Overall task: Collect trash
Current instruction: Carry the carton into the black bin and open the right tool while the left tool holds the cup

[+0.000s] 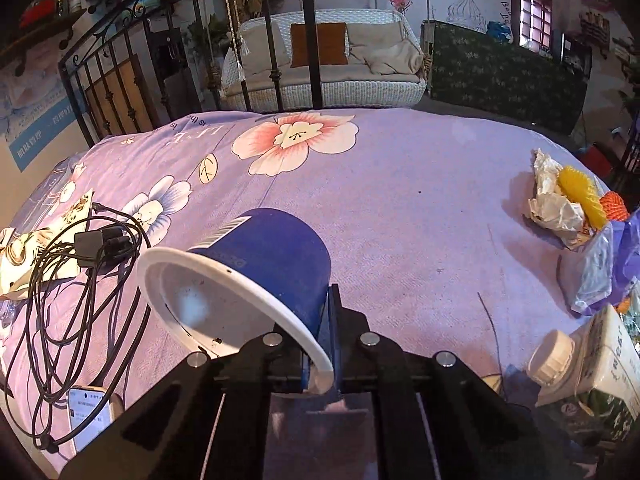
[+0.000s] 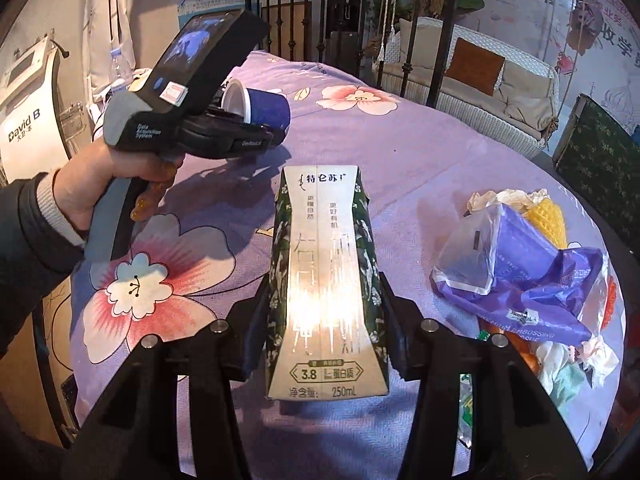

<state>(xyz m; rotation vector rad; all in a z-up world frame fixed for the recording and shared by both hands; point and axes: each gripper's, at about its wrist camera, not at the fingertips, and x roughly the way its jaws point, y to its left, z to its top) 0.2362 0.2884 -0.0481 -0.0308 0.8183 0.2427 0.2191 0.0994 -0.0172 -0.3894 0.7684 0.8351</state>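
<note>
Left wrist view: my left gripper (image 1: 322,344) is clenched on the rim of a blue paper cup (image 1: 264,256), which tips sideways above the purple floral sheet (image 1: 400,208), its white mouth turned to the left. A tangle of black cable (image 1: 80,272) and a phone (image 1: 90,412) lie at the left edge. In the right wrist view my right gripper (image 2: 326,316) grasps a 250 mL milk carton (image 2: 326,280) by its two sides, bottom end toward the camera. To its right on the sheet sits a heap of trash: a purple plastic bag (image 2: 532,280), crumpled paper (image 2: 508,198) and yellow foam netting (image 2: 550,216). My left hand (image 2: 92,184) holds its gripper and the cup up at the upper left.
</note>
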